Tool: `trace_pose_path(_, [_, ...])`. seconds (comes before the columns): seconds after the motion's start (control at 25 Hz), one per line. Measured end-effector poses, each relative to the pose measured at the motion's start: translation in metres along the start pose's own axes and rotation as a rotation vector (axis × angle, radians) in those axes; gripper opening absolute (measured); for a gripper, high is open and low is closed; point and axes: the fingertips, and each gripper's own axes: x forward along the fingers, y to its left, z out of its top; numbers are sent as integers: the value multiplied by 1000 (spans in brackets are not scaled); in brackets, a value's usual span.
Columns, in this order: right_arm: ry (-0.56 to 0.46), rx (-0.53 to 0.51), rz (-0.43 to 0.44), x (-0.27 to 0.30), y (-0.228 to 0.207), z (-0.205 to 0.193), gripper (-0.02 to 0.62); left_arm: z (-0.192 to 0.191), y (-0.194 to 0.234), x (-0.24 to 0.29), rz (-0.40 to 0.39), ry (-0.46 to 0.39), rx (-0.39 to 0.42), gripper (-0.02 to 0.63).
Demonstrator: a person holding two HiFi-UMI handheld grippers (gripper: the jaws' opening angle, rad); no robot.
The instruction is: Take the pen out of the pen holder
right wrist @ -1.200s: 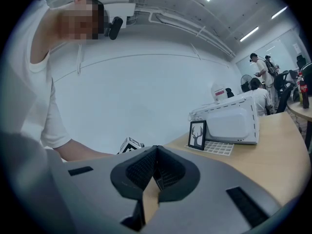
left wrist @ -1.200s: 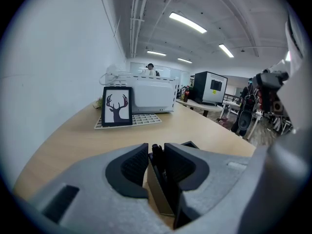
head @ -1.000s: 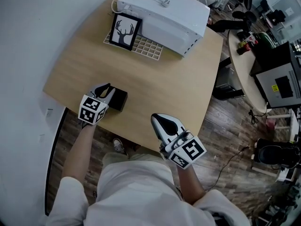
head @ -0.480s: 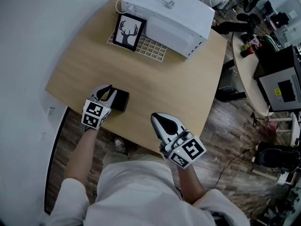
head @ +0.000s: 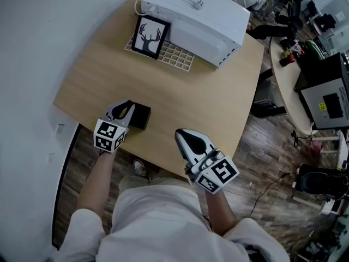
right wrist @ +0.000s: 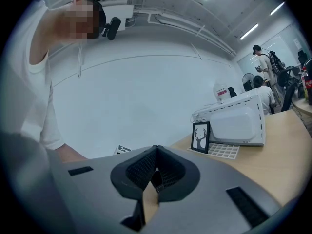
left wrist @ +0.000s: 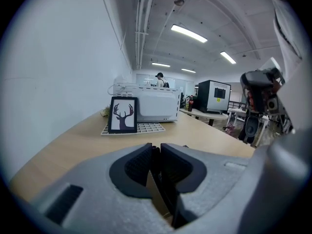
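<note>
A small black pen holder [head: 140,117] stands near the front left edge of the wooden table [head: 180,97]. My left gripper [head: 126,106] reaches over it from the left. Its jaws have just been closing, and a thin dark pen [left wrist: 154,154] now sits pinched between the pads of this gripper [left wrist: 156,150]. From the left gripper view the holder is hidden under the jaws. My right gripper [head: 184,136] hovers at the table's front edge, apart from the holder. In its own view the right gripper [right wrist: 156,152] is shut with nothing between the pads.
A white boxy appliance [head: 196,21] stands at the back of the table. In front of it are a framed deer picture [head: 148,35] and a white grid mat [head: 172,54]. To the right stand a round side table [head: 286,75] and a black machine [head: 327,97].
The left gripper's jaws have drawn closer together around the dark pen. Its marker cube has shifted slightly. The right gripper has kept still.
</note>
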Motion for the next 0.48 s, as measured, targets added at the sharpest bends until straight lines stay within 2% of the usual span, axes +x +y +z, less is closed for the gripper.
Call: trace_pose_path(0.48, [-5, -41, 37, 5, 19, 11, 2, 16, 3, -26, 13, -103, -92, 60])
